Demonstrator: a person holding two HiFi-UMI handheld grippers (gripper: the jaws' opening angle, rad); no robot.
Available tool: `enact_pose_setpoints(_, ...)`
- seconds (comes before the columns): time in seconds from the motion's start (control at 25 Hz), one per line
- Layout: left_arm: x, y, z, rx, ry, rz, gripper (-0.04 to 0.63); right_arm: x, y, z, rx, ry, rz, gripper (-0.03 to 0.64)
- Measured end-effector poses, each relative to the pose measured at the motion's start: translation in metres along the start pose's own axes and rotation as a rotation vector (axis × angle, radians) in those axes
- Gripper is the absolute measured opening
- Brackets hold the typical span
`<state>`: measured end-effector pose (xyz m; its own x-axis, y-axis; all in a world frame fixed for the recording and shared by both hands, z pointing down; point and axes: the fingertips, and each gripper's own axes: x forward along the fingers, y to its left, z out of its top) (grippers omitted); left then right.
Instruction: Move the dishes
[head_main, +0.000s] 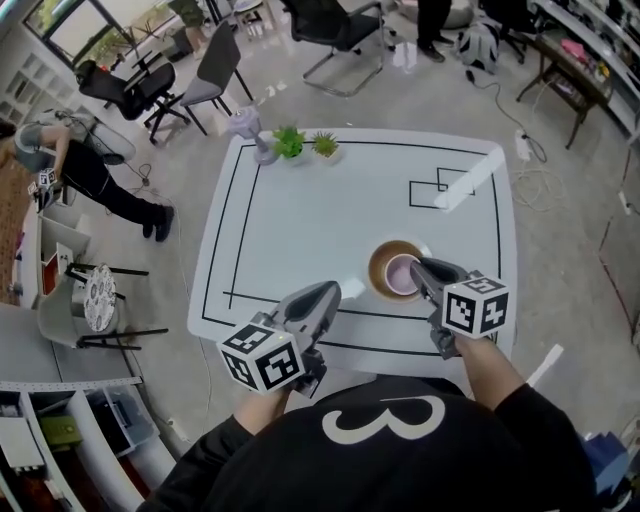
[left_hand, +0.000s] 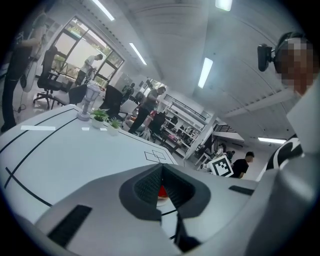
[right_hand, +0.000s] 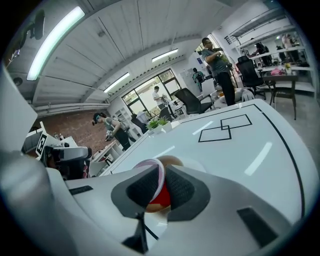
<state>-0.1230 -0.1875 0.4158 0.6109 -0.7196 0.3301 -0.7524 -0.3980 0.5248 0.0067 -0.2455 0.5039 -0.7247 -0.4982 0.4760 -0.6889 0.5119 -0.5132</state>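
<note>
A brown plate (head_main: 380, 262) sits on the white table (head_main: 300, 230) near its front right. On it stands a bowl (head_main: 401, 274), pink inside and red outside. My right gripper (head_main: 418, 268) reaches the bowl's right rim. In the right gripper view the bowl's rim (right_hand: 159, 176) runs between the jaws, and the right gripper (right_hand: 162, 187) is shut on it, with the plate (right_hand: 170, 161) showing beyond. My left gripper (head_main: 325, 292) hovers at the table's front edge, left of the plate. The left gripper (left_hand: 162, 176) is shut with nothing in it; the red bowl (left_hand: 162, 191) shows through the slit.
Two small potted plants (head_main: 290, 143) (head_main: 324, 145) and a pale vase (head_main: 248, 125) stand at the table's far edge. A white tape strip (head_main: 467, 183) and black square outlines (head_main: 425, 193) mark the far right. Chairs (head_main: 205, 75) and a person (head_main: 70, 160) stand around the table.
</note>
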Motion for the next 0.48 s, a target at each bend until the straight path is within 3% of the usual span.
enact_pose_setpoints(0.48, 0.005, -0.003, -0.006, 0.002, 0.021, -0.004, 0.003, -0.015, 0.002, 0.019, 0.035, -0.072, 0.021, 0.028)
